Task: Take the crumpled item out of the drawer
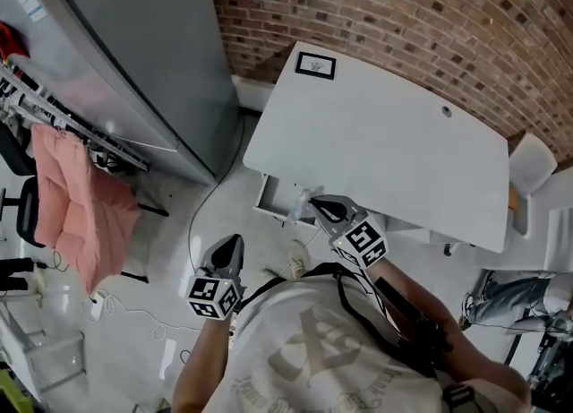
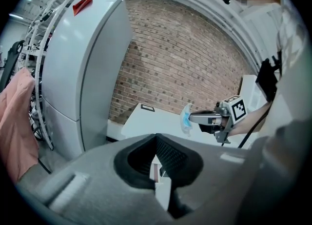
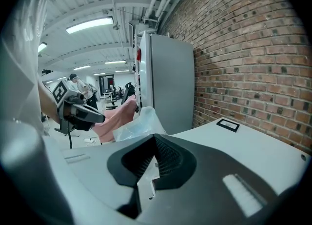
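My right gripper (image 3: 155, 143) is clamped shut on the crumpled item (image 3: 138, 121), a thin clear film with a blue tint that bunches up just past the jaw tips. From the head view, the gripper (image 1: 320, 206) holds it (image 1: 300, 202) over the front of the open drawer (image 1: 269, 198). My left gripper's view shows the item (image 2: 185, 119) up at desk height, so I judge it is already lifted out, or very nearly. The pinch is only on an edge of slippery film, so I should not ease the squeeze. I should draw it up and toward me in one smooth line, away from the desk's (image 1: 385, 133) near edge and the drawer front, where a loose fold could snag. My left gripper (image 1: 231, 243) hangs lower on my left, well apart from the drawer, with its jaws together on nothing (image 2: 156, 141). It needs no part in this. The drawer stands pulled out under the desk, and the item and my gripper hide most of its inside, so I cannot tell what else lies in it. Beyond are the fridge (image 1: 134, 44) and the brick wall (image 1: 430, 17).
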`<state>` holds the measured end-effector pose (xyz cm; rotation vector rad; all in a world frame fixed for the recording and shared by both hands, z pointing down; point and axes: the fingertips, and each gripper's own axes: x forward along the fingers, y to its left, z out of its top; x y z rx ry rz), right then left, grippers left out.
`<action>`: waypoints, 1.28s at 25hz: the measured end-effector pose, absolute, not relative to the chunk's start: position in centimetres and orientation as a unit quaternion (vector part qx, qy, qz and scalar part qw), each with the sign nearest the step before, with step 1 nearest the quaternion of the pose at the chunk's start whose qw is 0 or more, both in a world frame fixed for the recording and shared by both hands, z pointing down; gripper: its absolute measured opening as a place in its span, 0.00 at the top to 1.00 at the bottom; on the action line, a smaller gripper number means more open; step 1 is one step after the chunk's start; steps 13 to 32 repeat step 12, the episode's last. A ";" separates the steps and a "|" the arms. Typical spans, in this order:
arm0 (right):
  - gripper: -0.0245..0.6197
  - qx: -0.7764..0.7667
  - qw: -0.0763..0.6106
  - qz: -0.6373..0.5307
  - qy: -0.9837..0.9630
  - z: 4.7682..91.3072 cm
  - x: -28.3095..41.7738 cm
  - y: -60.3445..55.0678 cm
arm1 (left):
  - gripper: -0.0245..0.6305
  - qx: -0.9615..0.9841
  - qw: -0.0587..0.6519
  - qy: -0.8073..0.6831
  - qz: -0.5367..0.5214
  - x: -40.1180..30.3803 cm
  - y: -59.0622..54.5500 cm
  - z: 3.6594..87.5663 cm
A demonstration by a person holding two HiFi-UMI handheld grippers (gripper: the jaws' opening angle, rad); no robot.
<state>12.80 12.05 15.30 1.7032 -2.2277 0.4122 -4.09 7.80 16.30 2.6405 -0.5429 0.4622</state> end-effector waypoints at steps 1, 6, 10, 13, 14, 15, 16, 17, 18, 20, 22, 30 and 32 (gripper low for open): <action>0.95 0.594 0.152 0.143 -0.777 15.2 12.9 12.0 | 0.96 0.946 0.200 -0.191 0.167 -3.8 7.9 16.3; 0.95 0.592 0.151 0.140 -0.779 15.3 13.2 12.0 | 0.96 0.950 0.191 -0.176 0.170 -2.4 8.2 16.2; 0.95 0.587 0.153 0.139 -0.783 15.3 13.1 11.7 | 0.96 0.952 0.188 -0.170 0.171 -1.8 8.1 16.1; 0.95 0.585 0.155 0.139 -0.784 15.3 13.3 11.6 | 0.96 0.953 0.187 -0.168 0.171 -1.4 8.1 16.0; 0.95 0.585 0.155 0.139 -0.784 15.3 13.3 11.6 | 0.96 0.953 0.187 -0.168 0.171 -1.4 8.1 16.0; 0.95 0.585 0.155 0.139 -0.784 15.3 13.3 11.6 | 0.96 0.953 0.187 -0.168 0.171 -1.4 8.1 16.0; 0.95 0.585 0.155 0.139 -0.784 15.3 13.3 11.6 | 0.96 0.953 0.187 -0.168 0.171 -1.4 8.1 16.0; 0.95 0.585 0.155 0.139 -0.784 15.3 13.3 11.6 | 0.96 0.953 0.187 -0.168 0.171 -1.4 8.1 16.0; 0.95 0.585 0.155 0.139 -0.784 15.3 13.3 11.6 | 0.96 0.953 0.187 -0.168 0.171 -1.4 8.1 16.0; 0.95 0.585 0.155 0.139 -0.784 15.3 13.3 11.6 | 0.96 0.953 0.187 -0.168 0.171 -1.4 8.1 16.0; 0.95 0.585 0.155 0.139 -0.784 15.3 13.3 11.6 | 0.96 0.953 0.187 -0.168 0.171 -1.4 8.1 16.0; 0.95 0.585 0.155 0.139 -0.784 15.3 13.3 11.6 | 0.96 0.953 0.187 -0.168 0.171 -1.4 8.1 16.0; 0.95 0.585 0.155 0.139 -0.784 15.3 13.3 11.6 | 0.96 0.953 0.187 -0.168 0.171 -1.4 8.1 16.0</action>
